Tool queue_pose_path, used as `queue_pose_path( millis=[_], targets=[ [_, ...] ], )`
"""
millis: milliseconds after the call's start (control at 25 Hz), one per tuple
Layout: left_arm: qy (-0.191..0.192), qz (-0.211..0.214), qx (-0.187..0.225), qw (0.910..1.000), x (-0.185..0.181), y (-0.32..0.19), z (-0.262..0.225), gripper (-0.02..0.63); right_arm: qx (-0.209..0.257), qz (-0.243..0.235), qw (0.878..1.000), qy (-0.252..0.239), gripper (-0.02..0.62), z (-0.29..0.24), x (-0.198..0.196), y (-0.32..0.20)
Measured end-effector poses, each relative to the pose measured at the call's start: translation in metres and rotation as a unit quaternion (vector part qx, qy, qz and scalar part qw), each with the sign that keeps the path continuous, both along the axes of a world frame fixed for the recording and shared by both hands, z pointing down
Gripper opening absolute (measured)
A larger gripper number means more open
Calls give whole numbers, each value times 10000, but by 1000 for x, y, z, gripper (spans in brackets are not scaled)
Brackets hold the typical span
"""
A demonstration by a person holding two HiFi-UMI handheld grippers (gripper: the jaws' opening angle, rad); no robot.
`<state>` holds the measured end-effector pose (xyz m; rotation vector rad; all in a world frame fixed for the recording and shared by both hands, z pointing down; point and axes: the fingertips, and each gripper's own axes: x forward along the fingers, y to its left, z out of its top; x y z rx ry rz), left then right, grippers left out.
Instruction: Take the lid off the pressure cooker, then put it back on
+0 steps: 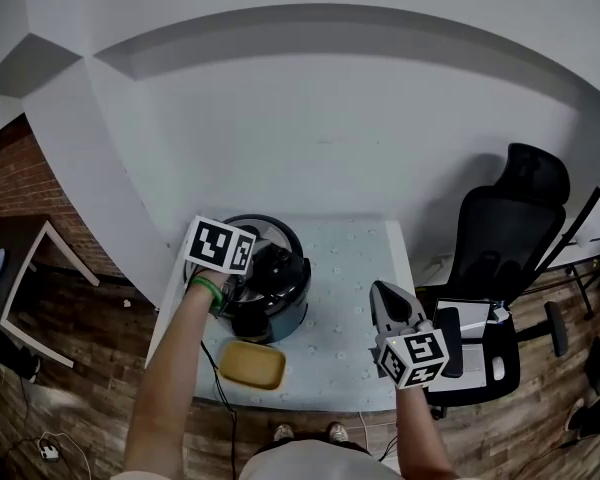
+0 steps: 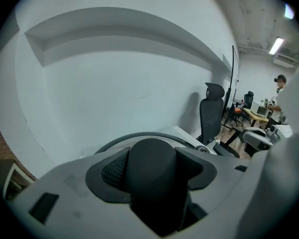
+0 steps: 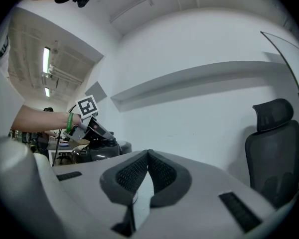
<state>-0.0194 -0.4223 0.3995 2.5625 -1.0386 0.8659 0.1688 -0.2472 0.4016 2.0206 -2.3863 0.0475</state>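
Note:
The black pressure cooker (image 1: 265, 280) stands at the left of the pale table (image 1: 350, 298), its lid on. My left gripper (image 1: 268, 266) reaches down onto the lid. In the left gripper view its pads (image 2: 114, 171) press both sides of the black lid knob (image 2: 152, 166), and the lid's rim (image 2: 139, 135) curves behind it. My right gripper (image 1: 382, 296) hovers over the table's right side, apart from the cooker, with its jaws closed together and nothing between them (image 3: 148, 156). The right gripper view shows the cooker (image 3: 97, 151) and the left gripper (image 3: 95, 128) at far left.
A yellow dish (image 1: 252, 365) lies near the table's front edge below the cooker. A black office chair (image 1: 500, 258) stands right of the table. A white wall runs behind. A person (image 2: 279, 91) stands far off at the right in the left gripper view.

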Motion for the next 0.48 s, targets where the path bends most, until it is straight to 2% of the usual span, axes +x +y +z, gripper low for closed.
queue_pose_path(
  millis=[480],
  targets=[
    [-96, -79, -239, 9996, 6, -16, 32, 276, -115, 225, 9997, 17, 0, 9, 15, 2]
  ],
)
